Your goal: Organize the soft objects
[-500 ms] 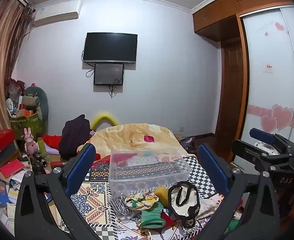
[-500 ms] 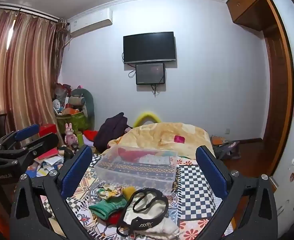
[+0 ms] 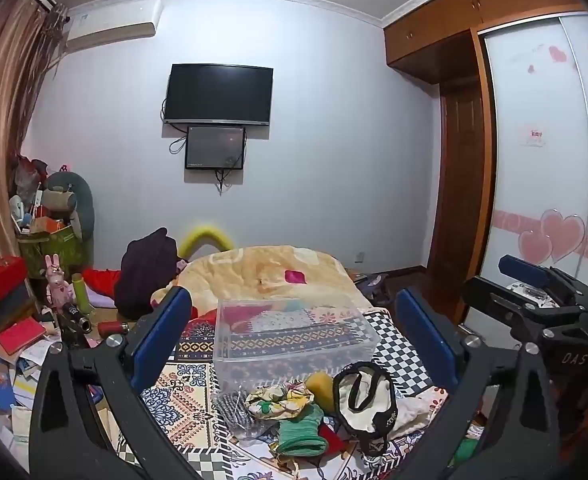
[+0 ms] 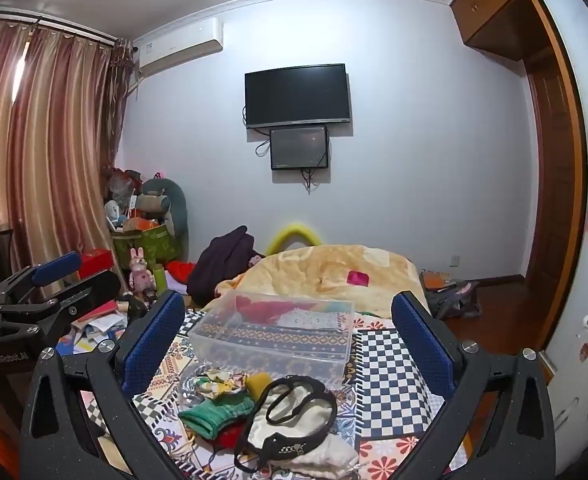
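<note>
Soft pile (image 4: 254,412) — apparently untouched — between open right hand-held gripper (image 4: 290,344).

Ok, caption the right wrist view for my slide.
Open right tongs hover above soft items beside clear bin.

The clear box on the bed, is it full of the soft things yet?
Not yet. The clear box looks empty. Both the left tool and the right tool are open, holding nothing. The pile of soft things in front still needs sorting.
</note>
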`<action>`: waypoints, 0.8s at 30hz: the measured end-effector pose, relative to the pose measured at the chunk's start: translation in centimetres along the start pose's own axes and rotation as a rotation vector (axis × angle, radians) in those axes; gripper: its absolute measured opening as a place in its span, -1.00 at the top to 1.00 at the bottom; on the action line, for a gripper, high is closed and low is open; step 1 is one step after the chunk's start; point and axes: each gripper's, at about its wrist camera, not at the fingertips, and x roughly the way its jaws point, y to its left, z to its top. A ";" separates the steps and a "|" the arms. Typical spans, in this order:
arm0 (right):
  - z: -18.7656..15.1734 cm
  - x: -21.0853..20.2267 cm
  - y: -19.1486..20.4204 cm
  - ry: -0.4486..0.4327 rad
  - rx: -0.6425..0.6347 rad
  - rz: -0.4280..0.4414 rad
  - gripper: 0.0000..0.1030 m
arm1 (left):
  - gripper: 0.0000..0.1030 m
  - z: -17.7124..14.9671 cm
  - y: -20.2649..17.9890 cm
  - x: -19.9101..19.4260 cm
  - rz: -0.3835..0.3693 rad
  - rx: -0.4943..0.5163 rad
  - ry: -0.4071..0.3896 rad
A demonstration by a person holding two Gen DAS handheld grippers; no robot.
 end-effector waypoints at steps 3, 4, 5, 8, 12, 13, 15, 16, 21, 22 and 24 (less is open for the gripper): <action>0.2 -0.3 -0.1 -0.005 -0.005 -0.003 -1.00 | -1.00 -0.3 -0.2 0.1 0.001 0.006 -0.004; 0.2 -0.2 0.0 -0.006 -0.008 -0.005 -1.00 | -1.00 -0.3 -0.1 -0.1 0.000 0.006 -0.008; 0.2 -0.1 0.1 -0.005 -0.012 -0.008 -1.00 | -1.00 -0.4 -0.1 -0.1 -0.001 0.008 -0.012; 0.2 -0.2 0.2 -0.009 -0.020 -0.017 -1.00 | -1.00 -0.3 -0.4 -0.3 0.002 0.013 -0.018; 0.1 -0.2 0.3 -0.011 -0.018 -0.014 -1.00 | -1.00 -0.4 -0.4 -0.4 0.000 0.012 -0.018; 0.1 -0.3 0.3 -0.012 -0.018 -0.016 -1.00 | -1.00 -0.4 -0.4 -0.4 -0.001 0.011 -0.017; 0.1 -0.3 0.3 -0.012 -0.018 -0.014 -1.00 | -1.00 -0.4 -0.4 -0.4 -0.002 0.010 -0.015; 0.1 -0.3 0.2 -0.014 -0.017 -0.013 -1.00 | -1.00 -0.4 -0.5 -0.4 0.000 0.010 -0.016; -0.1 -0.3 0.1 -0.019 -0.014 -0.012 -1.00 | -1.00 -0.3 -0.5 -0.6 0.002 0.009 -0.019; -0.1 -0.3 0.1 -0.019 -0.014 -0.012 -1.00 | -1.00 -0.3 -0.4 -0.6 0.003 0.008 -0.019; -0.1 -0.3 0.2 -0.020 -0.015 -0.012 -1.00 | -1.00 -0.3 -0.4 -0.5 0.002 0.007 -0.018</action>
